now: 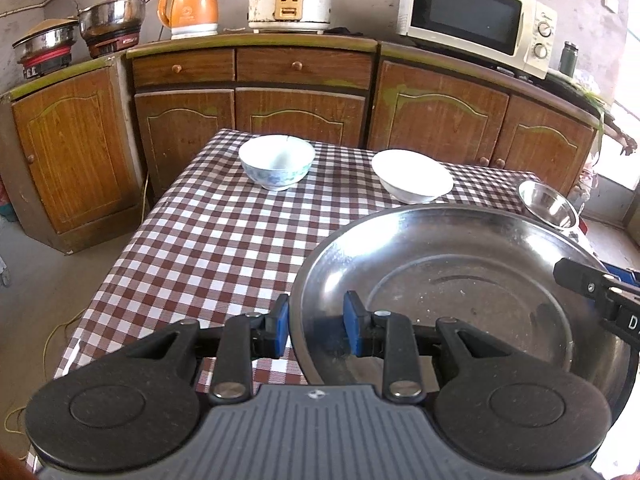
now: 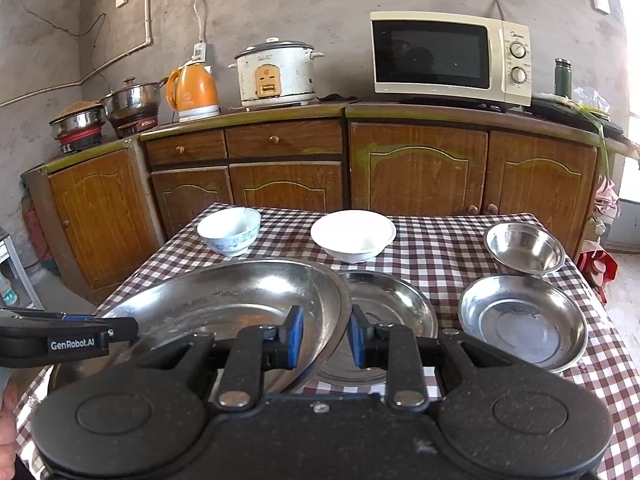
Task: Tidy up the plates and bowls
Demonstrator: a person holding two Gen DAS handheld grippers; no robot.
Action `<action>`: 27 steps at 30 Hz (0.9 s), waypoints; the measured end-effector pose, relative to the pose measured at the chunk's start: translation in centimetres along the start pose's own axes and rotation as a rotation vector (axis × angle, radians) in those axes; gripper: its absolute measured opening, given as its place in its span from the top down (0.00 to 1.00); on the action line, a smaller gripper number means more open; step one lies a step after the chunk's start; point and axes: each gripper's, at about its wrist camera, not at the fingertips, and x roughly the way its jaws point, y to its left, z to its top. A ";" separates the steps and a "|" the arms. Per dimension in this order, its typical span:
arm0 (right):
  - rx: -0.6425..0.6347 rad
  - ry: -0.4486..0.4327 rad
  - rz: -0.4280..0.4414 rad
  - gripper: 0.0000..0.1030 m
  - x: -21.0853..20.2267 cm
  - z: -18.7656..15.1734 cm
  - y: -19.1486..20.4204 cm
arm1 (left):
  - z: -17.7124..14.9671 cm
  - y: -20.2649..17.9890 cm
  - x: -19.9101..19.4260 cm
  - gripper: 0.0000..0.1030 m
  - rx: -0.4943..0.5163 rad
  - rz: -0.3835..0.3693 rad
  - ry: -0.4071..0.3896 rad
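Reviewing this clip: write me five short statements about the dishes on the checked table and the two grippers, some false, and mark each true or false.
1. Both grippers grip the rim of the same large steel plate. True: the left gripper and the right gripper pinch opposite edges.
2. The large steel plate lies flat on the checked tablecloth. False: it is tilted, its right edge raised over a smaller steel plate.
3. Two white bowls stand at the far side. True: a blue-patterned bowl and a plain white bowl.
4. The small steel bowl is stacked inside the plain white bowl. False: it stands alone at far right.
5. The microwave door is open. False: the microwave is shut.
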 end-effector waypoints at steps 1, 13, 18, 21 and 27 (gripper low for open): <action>0.000 -0.001 -0.003 0.69 -0.2 0.0 -0.2 | 0.0 -0.2 0.0 0.71 0.004 0.000 -0.001; 0.034 -0.002 -0.040 0.69 -1.8 -1.1 -2.4 | -0.9 -2.6 -0.2 0.71 0.029 -0.030 0.004; 0.053 0.004 -0.051 0.69 -2.2 -1.7 -3.2 | -1.4 -3.3 -0.2 0.71 0.039 -0.036 0.012; 0.058 0.001 -0.056 0.69 -2.6 -1.9 -3.5 | -1.5 -3.8 -0.3 0.71 0.044 -0.040 0.010; 0.079 0.007 -0.073 0.69 -3.1 -2.6 -4.7 | -2.1 -4.9 -0.2 0.71 0.056 -0.051 0.016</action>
